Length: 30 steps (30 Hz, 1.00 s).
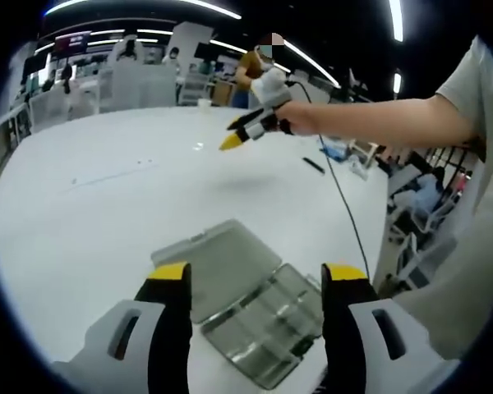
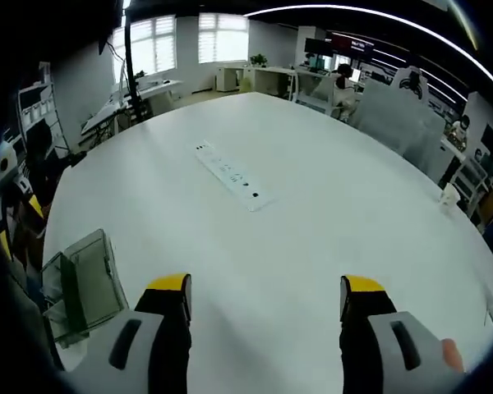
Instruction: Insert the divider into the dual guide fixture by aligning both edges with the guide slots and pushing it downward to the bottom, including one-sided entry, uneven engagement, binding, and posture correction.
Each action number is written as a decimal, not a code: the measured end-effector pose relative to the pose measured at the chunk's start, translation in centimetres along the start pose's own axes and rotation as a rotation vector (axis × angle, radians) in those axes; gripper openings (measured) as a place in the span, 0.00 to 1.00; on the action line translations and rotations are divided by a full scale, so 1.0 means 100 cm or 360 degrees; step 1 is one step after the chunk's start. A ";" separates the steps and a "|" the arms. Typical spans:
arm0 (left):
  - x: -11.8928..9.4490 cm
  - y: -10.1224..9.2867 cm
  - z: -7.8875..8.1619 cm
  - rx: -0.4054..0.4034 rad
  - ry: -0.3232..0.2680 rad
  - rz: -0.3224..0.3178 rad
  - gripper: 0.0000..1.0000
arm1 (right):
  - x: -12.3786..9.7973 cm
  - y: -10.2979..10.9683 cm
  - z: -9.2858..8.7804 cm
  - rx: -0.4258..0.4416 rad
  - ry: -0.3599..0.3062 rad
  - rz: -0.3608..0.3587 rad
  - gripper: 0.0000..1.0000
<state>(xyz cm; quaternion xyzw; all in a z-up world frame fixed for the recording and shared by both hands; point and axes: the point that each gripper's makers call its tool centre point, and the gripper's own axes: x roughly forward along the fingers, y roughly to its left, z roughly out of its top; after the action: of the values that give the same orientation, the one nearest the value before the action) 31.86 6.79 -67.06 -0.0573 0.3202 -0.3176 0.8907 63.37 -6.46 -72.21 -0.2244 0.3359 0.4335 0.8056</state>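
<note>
On the white table (image 1: 82,205), the fixture (image 1: 255,316) (divider (image 1: 222,267) tilted) sits before both wide-open, empty grippers (image 1: 255,283) (image 2: 263,295).

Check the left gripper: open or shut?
Open. In the left gripper view, the left gripper has its yellow-tipped jaws wide apart, with the clear plastic box visible on the table between them, ungripped.

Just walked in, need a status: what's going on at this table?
A person holds a gripper in each hand over a white table. Both are open and empty. The left gripper hovers above a clear plastic fixture with a flat divider on it. The right gripper is held out over bare tabletop, away from the fixture.
</note>
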 end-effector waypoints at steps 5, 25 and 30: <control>-0.002 0.001 0.000 -0.0008 -0.0010 0.0010 0.62 | 0.011 -0.007 0.003 0.0007 0.0011 -0.0003 0.71; -0.003 0.006 0.000 -0.0020 -0.0028 0.0015 0.62 | 0.047 -0.044 0.006 0.0094 0.0050 -0.0059 0.68; -0.003 0.009 0.001 -0.0026 -0.0027 0.0019 0.62 | 0.054 -0.051 0.009 0.0080 0.0057 -0.0065 0.66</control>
<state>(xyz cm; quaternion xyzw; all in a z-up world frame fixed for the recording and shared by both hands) 32.20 7.62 -67.11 -0.0654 0.3157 -0.3090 0.8948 70.16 -5.62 -75.24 -0.2187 0.3564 0.4041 0.8135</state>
